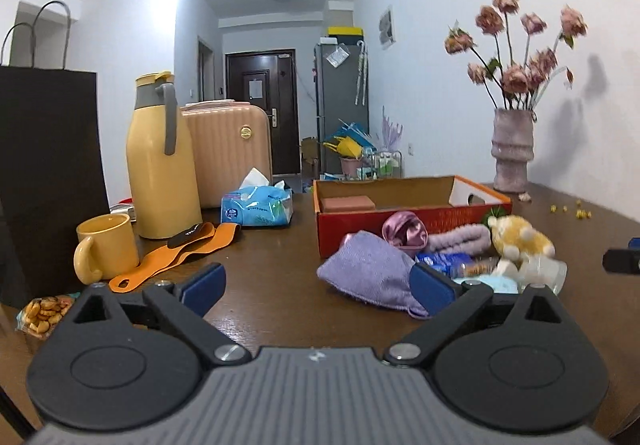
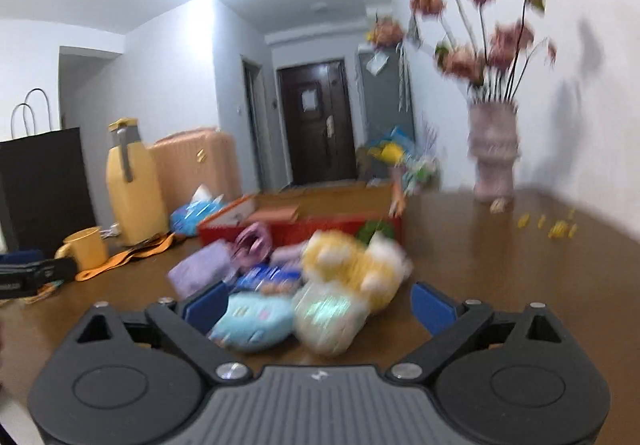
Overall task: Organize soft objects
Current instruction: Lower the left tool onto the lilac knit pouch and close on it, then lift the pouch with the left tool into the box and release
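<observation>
- You are at the start, by the look of it: the soft things lie in a heap on the brown surface [image 1: 272,245], just in front of the red cardboard box [image 1: 400,221], and none of them is in it yet.
- The box holds only a reddish-brown block [image 1: 347,203] at its left end, so nearly all the sorting is left.
- In the heap you have a lilac cloth [image 1: 368,273], a pink satin scrunchie [image 1: 404,231], a lilac fuzzy headband [image 1: 460,237], a yellow plush toy [image 1: 520,237], a light blue plush [image 2: 252,321] and a pale wrapped bundle [image 2: 328,319]; a blue snack packet [image 1: 444,259] lies among them.
- Your left claw [image 1: 320,287] is spread wide and empty, its right finger against the lilac cloth's edge, gripping nothing.
- Your right claw [image 2: 320,307] is also wide apart, with the blue plush and the bundle between its fingers but not pinched.
- Elsewhere on the surface: a yellow mug [image 1: 106,247], a yellow thermos jug [image 1: 160,161], an orange strap [image 1: 176,253], a tissue pack [image 1: 258,205], a black paper bag [image 1: 44,165], a vase of dried roses [image 1: 514,149].
- Behind it, a pink suitcase [image 1: 232,153], a grey fridge [image 1: 340,101] and a dark door [image 1: 260,85] down a white-walled hall.
</observation>
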Motion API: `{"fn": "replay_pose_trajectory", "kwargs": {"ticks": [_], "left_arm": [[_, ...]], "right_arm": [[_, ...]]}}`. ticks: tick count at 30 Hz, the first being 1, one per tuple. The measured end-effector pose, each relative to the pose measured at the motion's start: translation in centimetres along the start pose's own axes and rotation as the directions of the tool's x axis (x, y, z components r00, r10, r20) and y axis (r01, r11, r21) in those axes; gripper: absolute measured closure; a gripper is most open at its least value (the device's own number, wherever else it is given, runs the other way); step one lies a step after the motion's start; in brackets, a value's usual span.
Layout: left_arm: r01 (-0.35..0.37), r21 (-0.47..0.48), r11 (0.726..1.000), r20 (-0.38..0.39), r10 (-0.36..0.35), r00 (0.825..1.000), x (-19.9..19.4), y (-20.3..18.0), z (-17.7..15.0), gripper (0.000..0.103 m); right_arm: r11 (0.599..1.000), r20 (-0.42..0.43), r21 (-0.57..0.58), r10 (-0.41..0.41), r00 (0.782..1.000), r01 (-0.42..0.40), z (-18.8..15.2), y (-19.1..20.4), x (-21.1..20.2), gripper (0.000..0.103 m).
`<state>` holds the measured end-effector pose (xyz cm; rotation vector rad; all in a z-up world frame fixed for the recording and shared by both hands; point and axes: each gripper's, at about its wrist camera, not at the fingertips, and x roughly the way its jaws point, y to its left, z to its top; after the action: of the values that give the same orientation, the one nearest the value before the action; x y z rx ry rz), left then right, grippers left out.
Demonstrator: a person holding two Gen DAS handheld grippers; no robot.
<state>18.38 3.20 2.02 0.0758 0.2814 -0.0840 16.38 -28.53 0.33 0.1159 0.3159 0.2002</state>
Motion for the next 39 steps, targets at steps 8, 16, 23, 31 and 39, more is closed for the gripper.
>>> {"fn": "replay_pose_trajectory", "kwargs": {"ticks": [8, 16, 23, 31, 39], "left_arm": [[0.02, 0.01, 1.0, -0.08, -0.019, 0.997, 2.4, -1.0, -1.3, 0.0], [0.069, -0.042, 0.997, -0.12, -0.073, 0.99, 8.4, 0.9, 0.7, 0.001], [0.206, -0.091, 0.974, -0.177, -0.219, 0.96, 16.5, 3.0, 2.3, 0.011], [0.339, -0.184, 0.922, -0.263, -0.379, 0.887, 22.4, 3.9, 1.5, 0.054], [0.34, -0.189, 0.921, -0.268, -0.382, 0.885, 19.9, 4.2, 1.2, 0.093]], "right_arm": [[0.998, -0.009, -0.061, 0.019, 1.0, -0.019, 0.3, 0.5, 0.3, 0.007], [0.98, -0.107, -0.057, 0.185, 0.977, -0.192, 0.9, 3.9, 5.2, 0.041], [0.966, -0.21, -0.106, 0.208, 0.955, -0.234, 1.7, 7.8, 14.0, 0.047], [0.968, -0.315, -0.122, 0.17, 0.934, -0.217, 1.3, 9.7, 19.8, 0.053], [0.97, -0.326, -0.109, 0.172, 0.929, -0.218, 1.0, 9.5, 20.2, 0.09]]}}
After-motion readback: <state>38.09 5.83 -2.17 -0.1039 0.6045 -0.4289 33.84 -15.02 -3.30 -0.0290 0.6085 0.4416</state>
